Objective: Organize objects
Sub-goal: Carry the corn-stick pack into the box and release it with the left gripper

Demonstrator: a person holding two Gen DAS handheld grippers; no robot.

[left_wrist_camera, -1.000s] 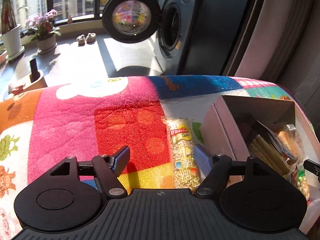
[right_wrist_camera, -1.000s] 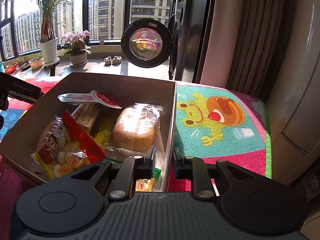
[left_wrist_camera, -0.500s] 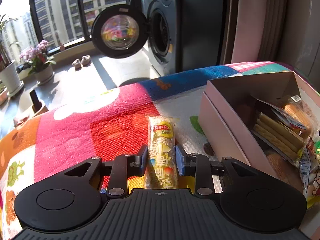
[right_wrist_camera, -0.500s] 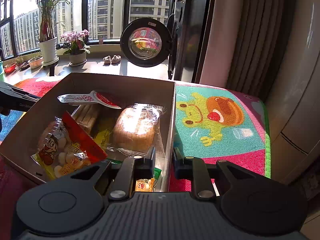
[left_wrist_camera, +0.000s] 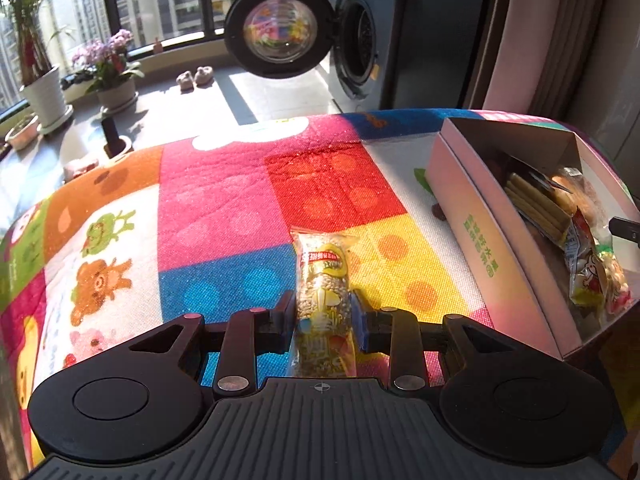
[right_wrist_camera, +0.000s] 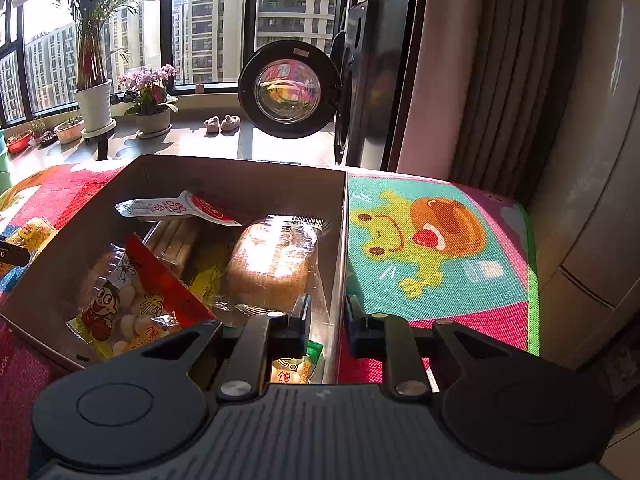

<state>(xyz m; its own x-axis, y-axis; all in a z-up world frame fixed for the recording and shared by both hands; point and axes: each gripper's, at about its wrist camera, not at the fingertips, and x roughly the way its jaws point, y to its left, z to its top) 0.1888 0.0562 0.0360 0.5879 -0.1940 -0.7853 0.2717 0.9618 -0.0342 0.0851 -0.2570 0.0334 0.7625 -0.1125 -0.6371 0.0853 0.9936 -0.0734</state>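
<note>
My left gripper (left_wrist_camera: 323, 316) is shut on a long clear snack packet (left_wrist_camera: 325, 280) of puffed grains with a yellow label, held over the colourful play mat (left_wrist_camera: 224, 208). The open cardboard box (left_wrist_camera: 492, 256) lies to its right, holding several snacks. In the right wrist view the box (right_wrist_camera: 240, 184) holds a wrapped bread (right_wrist_camera: 276, 268), a red and yellow packet (right_wrist_camera: 132, 312) and biscuit sticks. My right gripper (right_wrist_camera: 328, 316) straddles the box's right wall, jaws close on either side of it. The held packet (right_wrist_camera: 36, 232) shows at the far left of that view.
Beyond the mat's far edge stands a dark washing machine with its round door (left_wrist_camera: 280, 36) open. Potted plants (left_wrist_camera: 112, 76) and small slippers (left_wrist_camera: 196, 78) are by the window. A curtain (right_wrist_camera: 492, 80) hangs at the right. A frog picture (right_wrist_camera: 420, 240) fills the mat right of the box.
My left gripper, open beside the packet a second ago, has shut on it and drawn back from the box with it. The right gripper and box have stayed still.
</note>
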